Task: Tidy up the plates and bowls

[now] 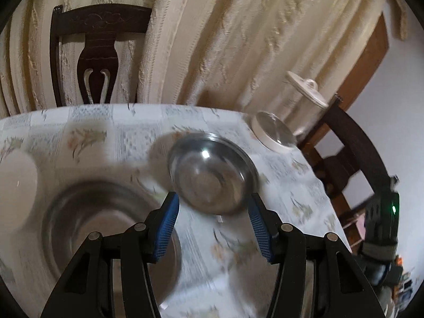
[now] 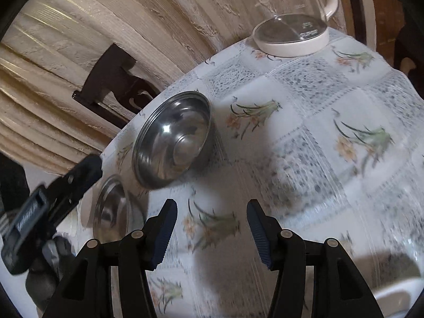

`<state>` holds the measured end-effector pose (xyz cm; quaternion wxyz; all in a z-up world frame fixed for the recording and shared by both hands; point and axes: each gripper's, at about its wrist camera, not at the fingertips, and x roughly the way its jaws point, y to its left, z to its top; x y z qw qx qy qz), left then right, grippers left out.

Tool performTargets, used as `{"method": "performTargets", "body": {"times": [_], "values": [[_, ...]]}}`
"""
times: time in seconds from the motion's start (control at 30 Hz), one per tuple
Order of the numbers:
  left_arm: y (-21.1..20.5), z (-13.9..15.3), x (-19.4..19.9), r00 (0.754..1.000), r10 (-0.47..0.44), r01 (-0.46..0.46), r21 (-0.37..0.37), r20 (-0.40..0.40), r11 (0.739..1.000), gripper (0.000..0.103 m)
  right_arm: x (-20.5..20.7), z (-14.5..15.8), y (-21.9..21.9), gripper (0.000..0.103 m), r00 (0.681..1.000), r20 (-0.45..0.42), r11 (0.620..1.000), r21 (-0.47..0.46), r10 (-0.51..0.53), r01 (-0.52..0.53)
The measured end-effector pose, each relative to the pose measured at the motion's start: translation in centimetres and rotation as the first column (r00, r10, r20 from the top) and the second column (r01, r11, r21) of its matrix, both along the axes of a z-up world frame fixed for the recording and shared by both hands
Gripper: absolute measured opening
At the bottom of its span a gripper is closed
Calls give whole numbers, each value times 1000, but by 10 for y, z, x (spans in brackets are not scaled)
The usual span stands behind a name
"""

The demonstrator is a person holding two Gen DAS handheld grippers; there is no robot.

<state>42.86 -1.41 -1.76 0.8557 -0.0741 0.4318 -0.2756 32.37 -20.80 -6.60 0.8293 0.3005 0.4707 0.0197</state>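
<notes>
Left gripper: the left gripper hangs over the table with its blue pads spread wide and nothing between them; the near rim of the small steel bowl lies just beyond the tips.
Right gripper: the right gripper is likewise spread and empty, over bare floral tablecloth, well apart from any dish.
Small steel bowl: upright on the cloth toward the far side of the table, seen from the right wrist at.
Larger steel bowl: a second, wider steel bowl sits near and left, partly under the left gripper's frame; it appears to rest on a pale plate, though blur makes that uncertain.
Nearby breakables: a white kettle base with a glass top stands at the far right edge of the table, with a white-lidded glass jug behind it.
Risk, slip: thin polished rims give the pads little to bite, so a shallow pinch could let the bowl tip out or skate across the cloth.
Risk, collision: the view is motion-blurred; a fast approach could knock the small bowl toward the far edge or the kettle base.
Risk, stacking: lowering one bowl off-centre into the other could rock both on the plate.
</notes>
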Motion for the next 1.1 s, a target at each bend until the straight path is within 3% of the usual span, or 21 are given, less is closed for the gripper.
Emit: {"method": "performTargets", "body": {"times": [0.27, 0.43, 0.67, 0.83, 0.93, 1.1], "values": [[-29, -34, 75, 992, 49, -41, 65, -120, 997, 55, 35, -9, -1, 58, 1000, -26, 1000, -18, 10, -11], [-40, -46, 93, 985, 32, -22, 60, -167, 998, 55, 53, -14, 5, 58, 999, -36, 999, -29, 23, -24], [-41, -48, 101, 984, 29, -22, 40, -175, 999, 55, 62, -20, 13, 48, 998, -45, 997, -54, 46, -49], [-33, -30, 100, 994, 39, -41, -14, -106, 999, 55, 65, -24, 9, 48, 998, -56, 998, -62, 29, -32], [-36, -26, 102, 996, 56, -52, 58, -66, 997, 55, 65, -26, 7, 48, 998, -63, 997, -69, 18, -23], [-43, -46, 108, 990, 42, -26, 118, -135, 993, 55, 66, -28, 5, 47, 998, -63, 998, -59, 14, -18]]}}
